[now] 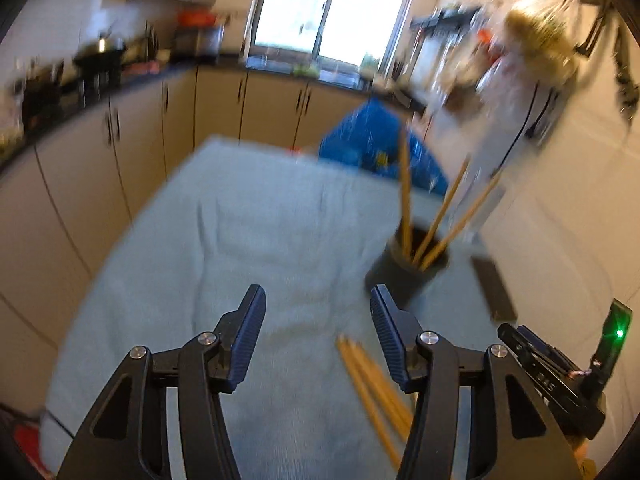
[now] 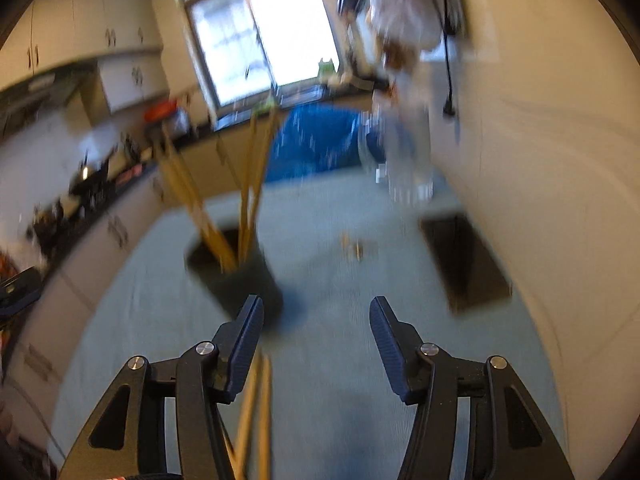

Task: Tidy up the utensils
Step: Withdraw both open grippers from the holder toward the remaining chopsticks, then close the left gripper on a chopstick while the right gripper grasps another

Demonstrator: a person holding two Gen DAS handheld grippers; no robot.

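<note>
Left wrist view
Room: kitchen with cream cabinets (image 1: 140, 128), a dark counter and a bright window (image 1: 332, 8) at the back; the whole picture is smeared with blur.
Table: covered by a pale blue cloth (image 1: 240, 220), wrinkled in the middle.
Left gripper (image 1: 318, 300): fingers spread wide apart over the cloth, nothing between them.
Black cup (image 1: 408, 268): stands on the cloth ahead and to the right, just beyond the right fingertip.
Chopsticks in cup (image 1: 440, 216): 3 wooden sticks, leaning apart, tips pointing up.
Loose chopsticks (image 1: 372, 380): a small bunch lying flat on the cloth, running under the right finger; count unclear.
Blue bag (image 1: 380, 140): behind the table's far edge.
Dark mat (image 1: 494, 288): flat at the table's right side, near the wall.
Right gripper (image 1: 560, 376): black body at the right edge beside a green light; its fingers cannot be made out from this side.

Right wrist view
Room: same kitchen, tilted and blurred, window (image 2: 260, 40) up top.
Right gripper (image 2: 316, 304): fingers wide apart, empty, above the cloth (image 2: 340, 360).
Black cup (image 2: 240, 276): ahead to the left, just past the left fingertip, sticks (image 2: 252, 184) rising from it.
Loose chopsticks (image 2: 256, 408): on the cloth beside and below the left finger.
Dark mat (image 2: 468, 260): ahead to the right by the wall.
Blue bag (image 2: 316, 140): beyond the table.
</note>
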